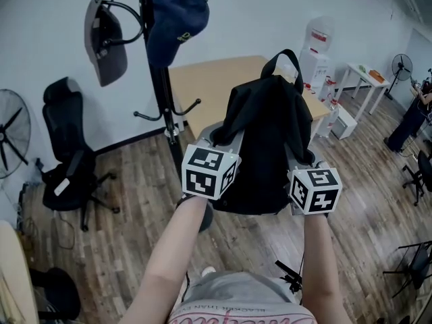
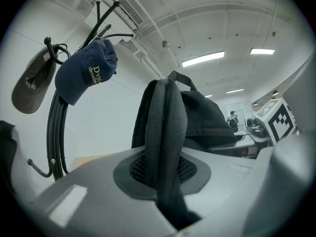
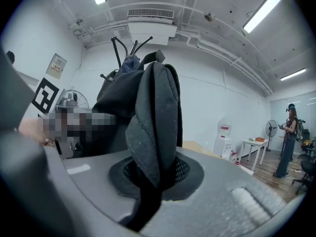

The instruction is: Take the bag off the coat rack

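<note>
Out front, both arms (image 1: 169, 255) reach level, left claw (image 2: 165, 179) clamped on one strap (image 2: 165, 117), right claw (image 3: 150, 181) on the other, the bag (image 1: 266, 147) slung between them. Left of the left claw the coat rack (image 1: 160, 79) stands clear of the bag; its cap's (image 2: 86, 73) lettering shows only in the left gripper view.

One bag (image 1: 270, 147), one coat rack (image 1: 160, 86), two caps (image 1: 177, 15) (image 1: 104, 39), two grippers (image 2: 165, 179) (image 3: 154, 179), two fans (image 1: 12, 133) (image 1: 401, 65), one water dispenser (image 1: 317, 46), one tan table (image 1: 209, 86), one white table (image 1: 368, 78).
</note>
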